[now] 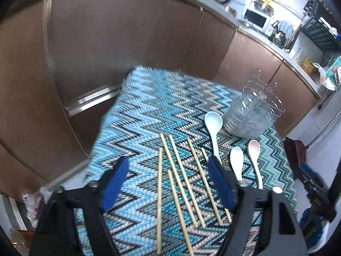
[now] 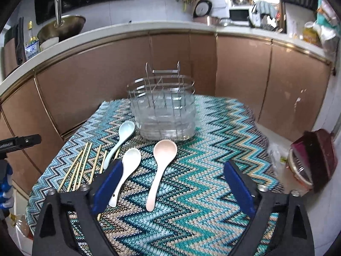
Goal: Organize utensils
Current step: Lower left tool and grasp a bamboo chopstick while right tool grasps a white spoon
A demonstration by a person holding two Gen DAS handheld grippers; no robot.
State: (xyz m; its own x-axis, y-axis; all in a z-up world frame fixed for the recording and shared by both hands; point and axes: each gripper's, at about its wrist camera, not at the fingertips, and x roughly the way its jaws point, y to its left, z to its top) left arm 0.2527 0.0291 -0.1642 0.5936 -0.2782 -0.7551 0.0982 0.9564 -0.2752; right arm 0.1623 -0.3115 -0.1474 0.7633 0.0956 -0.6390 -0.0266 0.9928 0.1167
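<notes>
While chopsticks (image 1: 183,179) lie lengthwise, spoon (image 2: 158,175) bowls face the holder (image 2: 164,111).

Knitted cloth (image 2: 191,192); glossy spoons (image 2: 162,166)

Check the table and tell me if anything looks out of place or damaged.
Nothing is broken or spilled. The chopsticks lie loose and splayed on the cloth, and three spoons lie beside them, all outside the empty wire holder.
</notes>
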